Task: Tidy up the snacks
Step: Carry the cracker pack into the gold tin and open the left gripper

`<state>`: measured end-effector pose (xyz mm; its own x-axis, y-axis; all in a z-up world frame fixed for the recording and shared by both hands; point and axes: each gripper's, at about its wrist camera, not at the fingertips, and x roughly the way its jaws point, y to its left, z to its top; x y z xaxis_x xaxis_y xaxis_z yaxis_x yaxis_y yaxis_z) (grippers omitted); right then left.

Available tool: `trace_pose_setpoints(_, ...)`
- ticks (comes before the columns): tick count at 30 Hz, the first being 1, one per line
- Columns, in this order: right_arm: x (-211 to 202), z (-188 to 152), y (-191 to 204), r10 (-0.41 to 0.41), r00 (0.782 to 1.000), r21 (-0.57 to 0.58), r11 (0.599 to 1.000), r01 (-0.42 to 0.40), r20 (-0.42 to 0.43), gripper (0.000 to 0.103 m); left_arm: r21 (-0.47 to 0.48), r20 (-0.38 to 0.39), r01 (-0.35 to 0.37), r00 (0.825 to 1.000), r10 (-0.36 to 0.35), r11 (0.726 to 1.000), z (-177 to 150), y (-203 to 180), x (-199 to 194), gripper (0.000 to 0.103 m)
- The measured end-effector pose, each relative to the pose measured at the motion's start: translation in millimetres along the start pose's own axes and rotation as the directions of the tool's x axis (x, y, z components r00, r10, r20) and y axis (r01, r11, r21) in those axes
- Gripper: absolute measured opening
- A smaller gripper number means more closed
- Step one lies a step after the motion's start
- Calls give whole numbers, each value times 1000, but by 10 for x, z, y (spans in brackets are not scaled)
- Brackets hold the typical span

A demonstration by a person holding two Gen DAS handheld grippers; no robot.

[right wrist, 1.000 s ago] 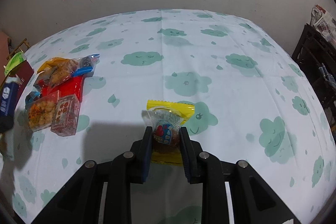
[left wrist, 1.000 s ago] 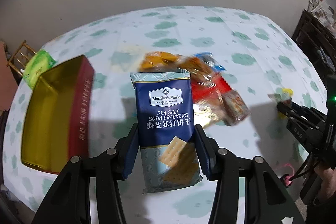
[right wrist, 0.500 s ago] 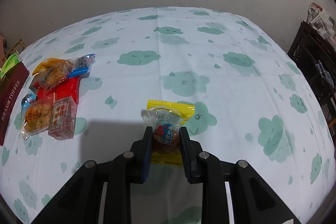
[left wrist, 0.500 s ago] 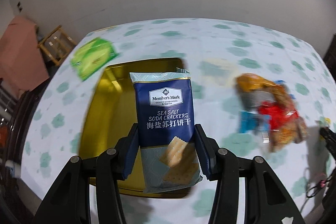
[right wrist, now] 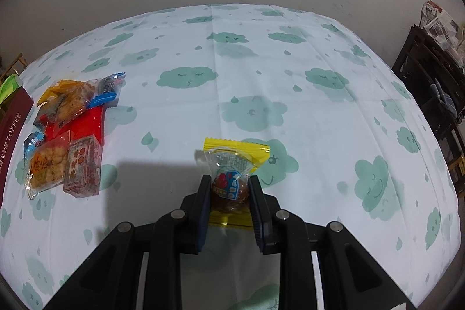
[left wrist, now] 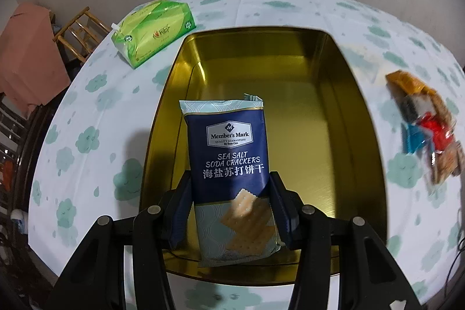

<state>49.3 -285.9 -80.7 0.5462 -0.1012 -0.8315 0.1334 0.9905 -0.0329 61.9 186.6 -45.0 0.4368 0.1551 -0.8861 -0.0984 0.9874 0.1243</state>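
My left gripper (left wrist: pixel 231 202) is clamped on a blue packet of soda crackers (left wrist: pixel 228 164), one finger on each long side, and I hold the packet upright over the near half of the open gold tin (left wrist: pixel 343 95). A green tissue pack (left wrist: pixel 154 31) lies on the cloud-print tablecloth (left wrist: pixel 96 118) at ten o'clock from the tin, just beside its far corner. A blurred heap of snack packets (left wrist: pixel 424 124) sits at three o'clock, well apart from the tin.

My right gripper (right wrist: pixel 229 193) is closed on a small yellow-edged sweet wrapper (right wrist: pixel 232 161), held above the cloth. The same snack packets (right wrist: pixel 69 135) lie at nine o'clock, near the tin's dark red wall (right wrist: pixel 11 132) at the left edge.
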Motion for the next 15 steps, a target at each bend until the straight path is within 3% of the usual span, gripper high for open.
trace_pose_setpoints(15,11,28,31,-30,999,13,999,30,-23,25,72,-17,-37,999,38,997,-40,182,152,47)
